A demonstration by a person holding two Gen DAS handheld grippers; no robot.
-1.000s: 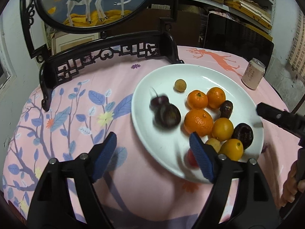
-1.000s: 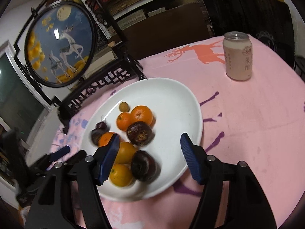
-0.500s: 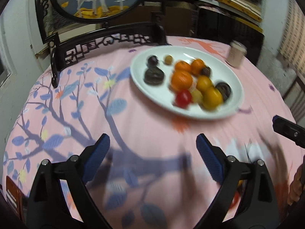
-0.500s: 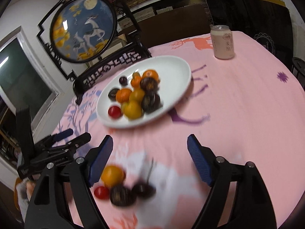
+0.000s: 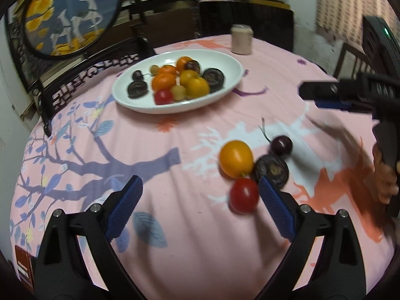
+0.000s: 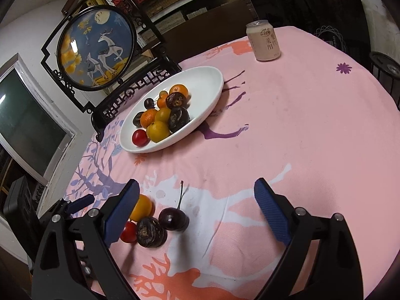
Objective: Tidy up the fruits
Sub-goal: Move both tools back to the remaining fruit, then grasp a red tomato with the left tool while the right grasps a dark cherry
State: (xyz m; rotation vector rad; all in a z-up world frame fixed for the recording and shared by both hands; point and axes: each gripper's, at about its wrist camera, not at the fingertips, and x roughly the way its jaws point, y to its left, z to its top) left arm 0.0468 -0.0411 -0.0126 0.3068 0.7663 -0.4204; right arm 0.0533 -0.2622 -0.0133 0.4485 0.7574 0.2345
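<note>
Now that both gaping hand-held grippers (image 5: 200, 195) (image 6: 196, 200) have withdrawn, loose fruits (image 6: 150, 220) appear.

Fruit-filled plate (image 6: 210, 80) before screen (image 6: 96, 50), can (image 6: 263, 41) right, four loose fruits (image 6: 152, 225) nearer

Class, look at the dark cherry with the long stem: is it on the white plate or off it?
Off it. The cherry lies on the pink tablecloth, near the camera, well apart from the white plate.
</note>
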